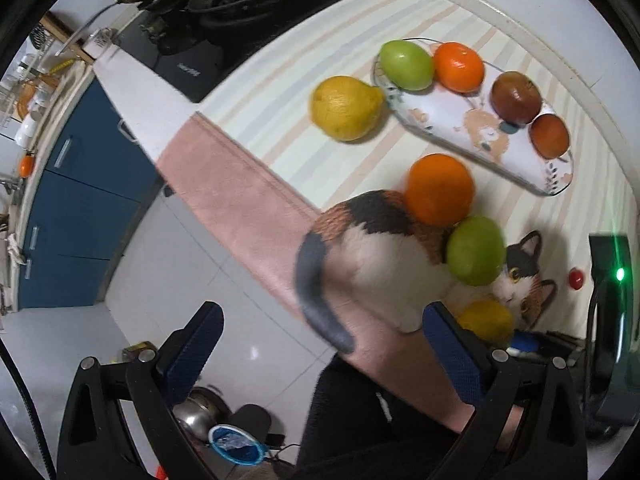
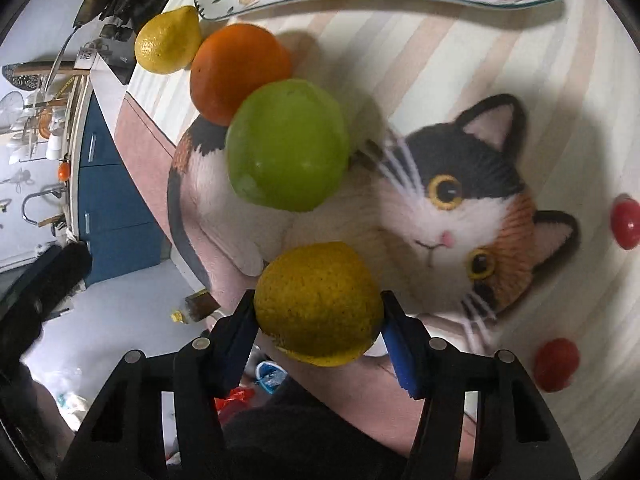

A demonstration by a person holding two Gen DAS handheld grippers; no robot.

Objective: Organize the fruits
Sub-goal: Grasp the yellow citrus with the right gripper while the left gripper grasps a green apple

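1. Lemon (image 2: 318, 304), nearest of the fruits, sits between the blue pads of the right gripper (image 2: 320, 320), both pads touching its sides across the widest part. It looks clamped, low over the cat-print mat (image 2: 460, 208) at the counter's near edge; whether it is lifted clear I cannot tell.
2. Handling, as a judgement: firm, fairly light, dimpled rind that grips well, round enough to roll. A hold across the middle suits it; the tapered ends would slip.
3. Left gripper (image 1: 324, 344) hangs with its fingers wide apart and nothing between them, out past the mat's edge over the floor.
4. Next out, a green fruit (image 2: 286, 144) rests on the cat's body, touching an orange (image 2: 240, 72) behind it. Its smooth, waxy skin probably slides more easily than the lemon's.
5. Two small red fruits (image 2: 626, 224) lie well apart to the right; likely soft, wanting a gentle squeeze.
6. Farther on, a second lemon (image 1: 346, 108) lies just beside the oval plate (image 1: 452, 120).
7. That plate already bears a green fruit, an orange and two dark reddish fruits along its far rim; its middle is bare. It looks like glazed ceramic, so fruit should be set down, not dropped.
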